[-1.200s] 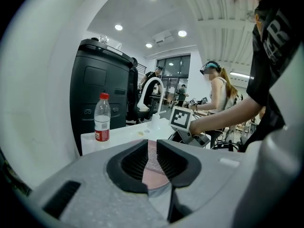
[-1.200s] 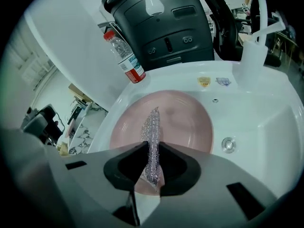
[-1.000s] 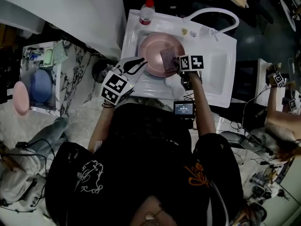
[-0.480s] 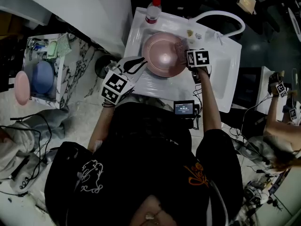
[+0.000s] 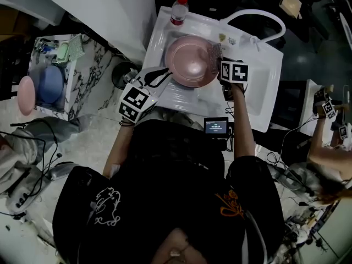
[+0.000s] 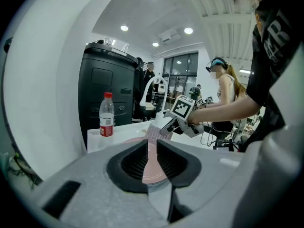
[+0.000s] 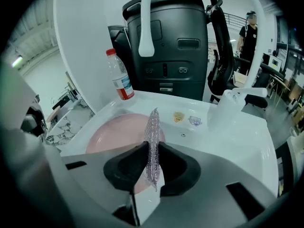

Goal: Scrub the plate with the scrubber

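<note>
A white sink unit (image 5: 258, 87) stands in a bright room with recessed ceiling lights. Its curved faucet (image 5: 254, 14) arches beyond the plate's far-right side, and a red-capped water bottle (image 5: 177, 11) stands on the rim just past the plate's far-left edge. The pink plate (image 5: 190, 59) lies in the basin.

The left gripper (image 6: 149, 148) is clamped on the plate's near-left rim, and its own view shows the pink edge pinched between the ribbed pads. The right gripper (image 7: 153, 151) is closed on the scrubber (image 7: 153, 127), a thin glittery mesh pad held on edge. In the head view the pad sits at the plate's right rim; whether it presses on the plate or hangs just above it cannot be told.

The step in hand looks like the scrubbing stroke itself. It would go best with the left grip kept firm, so the plate neither slides nor spins in the basin. The pad's broad face — not its edge — should be laid onto the plate. Overlapping passes from the right rim across the centre toward the left should cover the surface. Pressure is best kept modest: the pad looks floppy and is held only by its lower part, so a hard push may fold it or pull it free. The strip of rim under the left jaws probably cannot be reached without a new hold.
</note>
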Action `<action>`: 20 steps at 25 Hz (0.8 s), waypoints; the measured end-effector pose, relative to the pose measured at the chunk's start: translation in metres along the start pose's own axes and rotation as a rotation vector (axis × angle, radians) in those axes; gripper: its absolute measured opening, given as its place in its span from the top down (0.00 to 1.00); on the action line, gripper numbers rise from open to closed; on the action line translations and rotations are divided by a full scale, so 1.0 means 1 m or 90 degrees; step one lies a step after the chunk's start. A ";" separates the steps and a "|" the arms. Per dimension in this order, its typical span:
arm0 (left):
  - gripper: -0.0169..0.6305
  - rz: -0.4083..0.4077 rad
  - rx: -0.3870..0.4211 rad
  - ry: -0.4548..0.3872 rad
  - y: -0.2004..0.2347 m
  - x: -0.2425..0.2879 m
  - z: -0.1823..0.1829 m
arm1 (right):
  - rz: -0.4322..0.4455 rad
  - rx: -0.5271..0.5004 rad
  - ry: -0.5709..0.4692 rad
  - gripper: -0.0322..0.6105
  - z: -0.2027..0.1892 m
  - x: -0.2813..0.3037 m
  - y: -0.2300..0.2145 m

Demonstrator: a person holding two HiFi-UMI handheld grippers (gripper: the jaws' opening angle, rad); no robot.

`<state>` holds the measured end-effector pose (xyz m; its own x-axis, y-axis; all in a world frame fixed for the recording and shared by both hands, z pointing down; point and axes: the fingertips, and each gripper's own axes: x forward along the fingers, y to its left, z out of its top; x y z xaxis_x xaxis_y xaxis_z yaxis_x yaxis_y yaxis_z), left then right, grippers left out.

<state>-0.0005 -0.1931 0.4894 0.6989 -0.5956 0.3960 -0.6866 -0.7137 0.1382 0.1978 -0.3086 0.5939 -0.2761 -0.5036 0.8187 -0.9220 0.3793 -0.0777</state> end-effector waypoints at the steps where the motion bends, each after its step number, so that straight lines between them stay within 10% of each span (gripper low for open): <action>1: 0.87 0.001 0.001 0.000 -0.003 0.000 0.000 | 0.009 0.012 -0.015 0.84 -0.001 -0.007 0.004; 20: 0.87 -0.011 0.012 0.029 -0.111 -0.006 -0.025 | 0.180 0.146 -0.171 0.84 -0.075 -0.130 0.086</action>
<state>0.0669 -0.1010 0.4948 0.7004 -0.5666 0.4341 -0.6704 -0.7309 0.1276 0.1750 -0.1523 0.5239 -0.5590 -0.5999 0.5724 -0.8278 0.3648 -0.4261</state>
